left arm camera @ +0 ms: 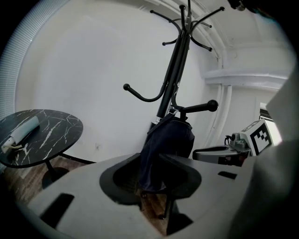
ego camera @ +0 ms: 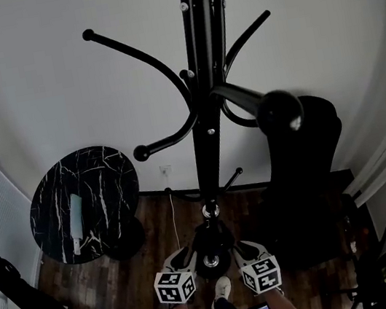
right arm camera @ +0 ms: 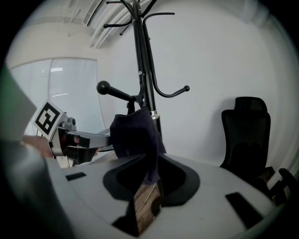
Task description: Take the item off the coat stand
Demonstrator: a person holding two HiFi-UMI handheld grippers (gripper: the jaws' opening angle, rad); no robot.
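**Dark cloth item on its peg, both grippers open around its lower edge**

The dark cloth item (left arm camera: 167, 137) hangs on the coat stand (ego camera: 204, 111). It is draped over the lower peg (ego camera: 274, 110) that ends in a large knob, close to the pole, and it falls in loose folds towards the wooden floor (ego camera: 141, 277). Whether it is a bag or a garment cannot be made out.

The left gripper (left arm camera: 152, 172) comes at it from one side, with the round marble table (ego camera: 100, 174) behind on that side. Its jaws stand wide apart, and the bottom of the cloth shows in the gap between them. No squeeze on the fabric can be seen.

The right gripper (right arm camera: 152, 175) faces the item from the other side, with the office chair (right arm camera: 245, 135) off to its right. Its jaws are parted less widely. A hanging corner of the cloth dips into that gap, and bare floor shows beneath it, so nothing is clamped here either.

By the look of it, the task is at the reach-and-grasp step. Both tools are placed at the item but neither has hold of it, and nothing has come off the stand. What appears to be left is closing on the cloth, lifting it clear of the knob along the peg, and carrying it away from the stand. The knob looks like the likeliest place for the fabric to snag.
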